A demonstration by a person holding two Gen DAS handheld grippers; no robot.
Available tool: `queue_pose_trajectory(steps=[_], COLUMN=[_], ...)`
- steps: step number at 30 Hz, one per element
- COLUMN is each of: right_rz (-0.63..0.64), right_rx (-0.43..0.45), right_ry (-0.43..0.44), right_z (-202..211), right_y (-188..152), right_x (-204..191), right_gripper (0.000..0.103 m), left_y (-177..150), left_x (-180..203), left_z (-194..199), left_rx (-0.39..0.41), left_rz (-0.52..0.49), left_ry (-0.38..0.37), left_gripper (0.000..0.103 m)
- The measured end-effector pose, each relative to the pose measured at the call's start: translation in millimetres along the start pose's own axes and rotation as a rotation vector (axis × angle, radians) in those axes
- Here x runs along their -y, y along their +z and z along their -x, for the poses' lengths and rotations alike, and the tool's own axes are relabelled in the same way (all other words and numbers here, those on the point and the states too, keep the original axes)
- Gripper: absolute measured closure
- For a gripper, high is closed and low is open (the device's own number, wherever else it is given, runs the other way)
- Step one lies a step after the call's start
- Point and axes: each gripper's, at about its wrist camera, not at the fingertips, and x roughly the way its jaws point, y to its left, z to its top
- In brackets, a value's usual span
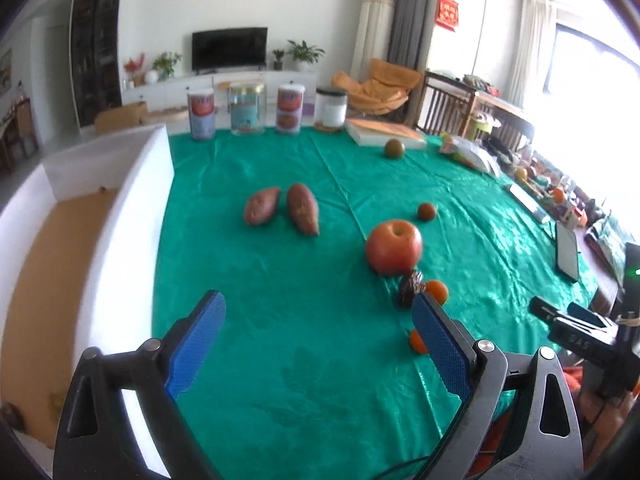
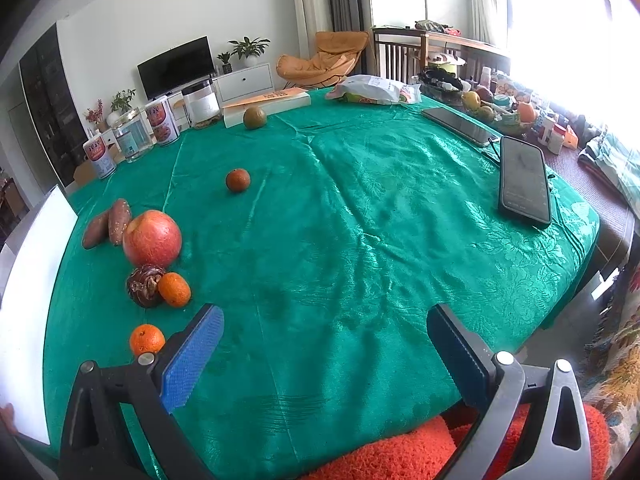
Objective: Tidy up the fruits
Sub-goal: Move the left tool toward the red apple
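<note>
Judging from the spread, nothing has been sorted yet: the white box (image 1: 132,200) at the left holds no fruit in view. Scattered across the tabletop (image 1: 280,320) are two sweet potatoes (image 1: 303,208), an apple (image 1: 394,246) and small oranges (image 2: 174,289). Both left tongs (image 1: 318,344) and right tongs (image 2: 325,354) are spread wide, empty.

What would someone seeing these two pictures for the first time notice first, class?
The bright green tablecloth fills both views, and the big red apple stands out on it, beside two sweet potatoes. Small oranges lie scattered around: one touches a dark brown bulb in front of the apple, another sits nearer the camera. Both the left gripper and right gripper are open, holding nothing.
</note>
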Motion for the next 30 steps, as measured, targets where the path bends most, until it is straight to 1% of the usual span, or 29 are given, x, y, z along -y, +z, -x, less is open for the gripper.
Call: queue_pose_trajectory(steps=[2,4,6,8,10,12,13,18,23,27,30], right_rz=[-0.002,-0.003,-0.005,-0.007,-0.007,-0.007,-0.007,-0.006,0.005,0.006,-0.022], right_rx=[-0.001,-0.003,-0.005,-0.01,-0.014,-0.016,-0.017,-0.028,-0.045,-0.043,-0.077], right_ry=[0.006,0.011,0.016,0.021,0.024,0.027,0.028,0.035,0.041,0.048,0.103], right_z=[0,-1,-1,-2,-3,-4,-4,-6,-10,-9,-12], right_y=[0,0,0,0,0,0,0,1,1,1,6], right_x=[1,1,2,2,2,2,2,0,-1,-1,6], right_gripper=[0.002,0.002,0.002,0.002,0.002,0.002,0.002,0.002,0.002,0.002,0.002], left_y=[-6,-11,-16,-18,-21,-23,-23,-25,-24,-24,-24], left_x=[-1,-3,-5,-5,-5,-7,-9,-10,-12,-11,-11], left_z=[-30,-56,-71,-86,-98,-107,-106,-107,-110,-110,-110], left_rx=[-0.063,-0.109,-0.127,-0.149,-0.173,-0.199,-0.183,-0.167,-0.168,-0.168,-0.168], left_rz=[0.013,0.018,0.008,-0.023,-0.055,-0.066,-0.052,-0.038,-0.035,-0.035,-0.035], left_ry=[0.026,0.057,0.087,0.113,0.132,0.14,0.127,0.133,0.13,0.13,0.13], left_gripper=[0.008,0.008,0.008,0.008,0.008,0.007,0.007,0.006,0.005,0.005,0.005])
